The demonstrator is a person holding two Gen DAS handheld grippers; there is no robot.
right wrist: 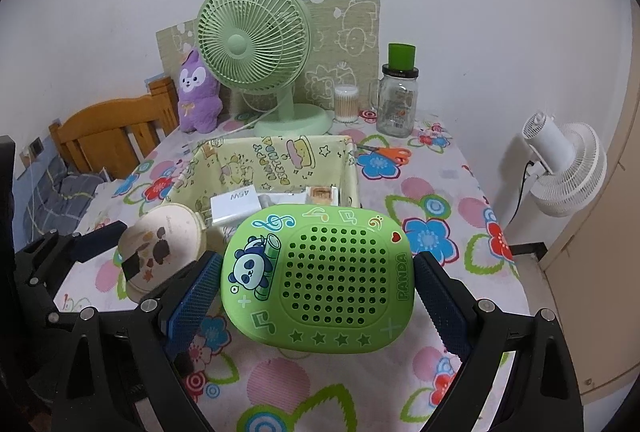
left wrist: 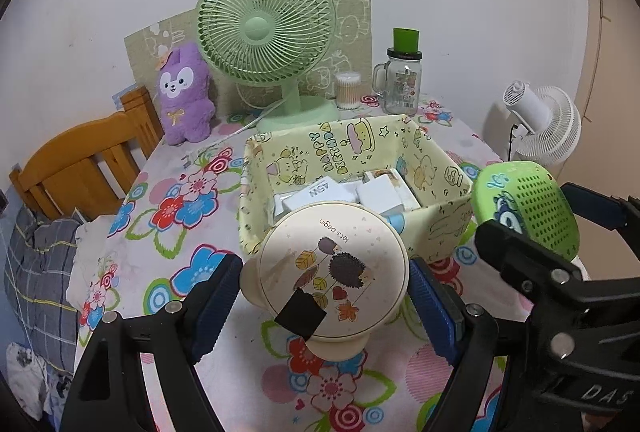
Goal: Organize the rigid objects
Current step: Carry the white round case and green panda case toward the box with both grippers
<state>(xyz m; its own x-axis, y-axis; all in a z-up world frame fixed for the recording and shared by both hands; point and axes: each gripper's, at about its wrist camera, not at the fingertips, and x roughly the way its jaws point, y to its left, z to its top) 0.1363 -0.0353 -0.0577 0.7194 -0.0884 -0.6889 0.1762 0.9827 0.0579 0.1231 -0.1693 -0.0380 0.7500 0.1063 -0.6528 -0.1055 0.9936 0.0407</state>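
Nearest me, my left gripper pinches the round cream box and my right gripper clamps the green panda case, long axis spanning the pads. Both hang before the yellow basket; the cream box looks nearer its rim.

Floral-clothed table — basket, fan, jar

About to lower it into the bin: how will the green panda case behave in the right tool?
The green panda case looks like rigid moulded plastic, so probably stiff. Its glossy, rounded edges may slip between the pads. Perforated and seemingly hollow, likely light.
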